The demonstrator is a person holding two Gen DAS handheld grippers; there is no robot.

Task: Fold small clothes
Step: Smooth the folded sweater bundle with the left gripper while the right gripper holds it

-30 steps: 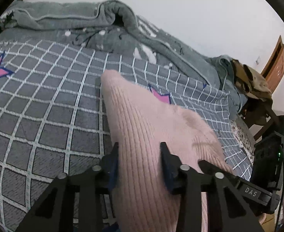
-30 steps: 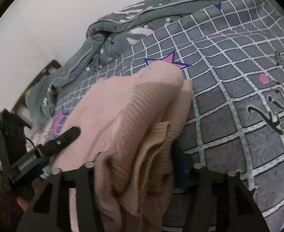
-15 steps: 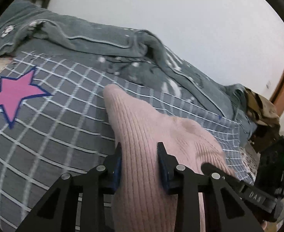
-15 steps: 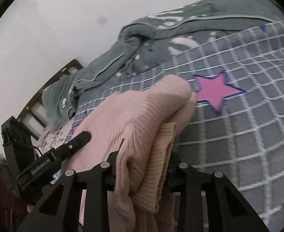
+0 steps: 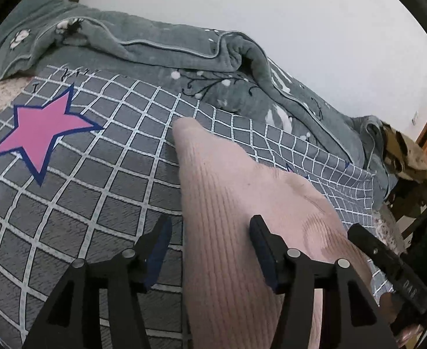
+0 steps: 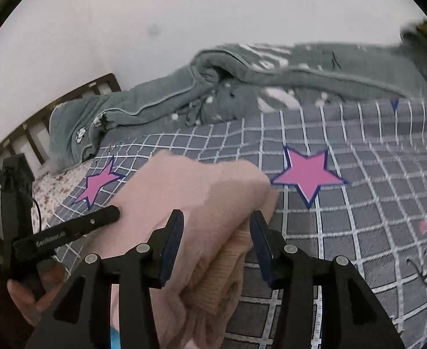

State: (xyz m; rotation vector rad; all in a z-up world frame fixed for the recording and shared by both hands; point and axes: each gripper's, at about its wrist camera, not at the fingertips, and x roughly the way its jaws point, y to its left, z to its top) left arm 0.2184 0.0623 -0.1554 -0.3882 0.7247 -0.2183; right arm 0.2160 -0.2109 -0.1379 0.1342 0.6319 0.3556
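A pink ribbed knit garment [image 5: 228, 203] lies folded into a long bundle on the grey checked bedspread [image 5: 97, 189]. My left gripper [image 5: 210, 226] straddles its near end. Its jaws are opening, and the left pad [image 5: 158, 250] stands off the knit with bedspread showing in the gap. In the right wrist view the same garment [image 6: 201, 192] is bunched in layers between the jaws of my right gripper [image 6: 217, 218], which are also opening, and the pads sit loosely beside the folds. Each view catches the other gripper at its edge, with a hand [image 6: 30, 293] on it.
A rumpled grey-green blanket [image 5: 213, 67] runs along the far side of the bed by the white wall. Pink stars [image 6: 308, 174] mark the bedspread. A dark headboard [image 6: 38, 125] stands at one end, and a chair with clothes [image 5: 402, 157] and a wooden door stand at the other.
Both grippers have gone from pinching the pink garment to standing wider around it. Both views have swung across the bed, so the pink stars sit more in view.
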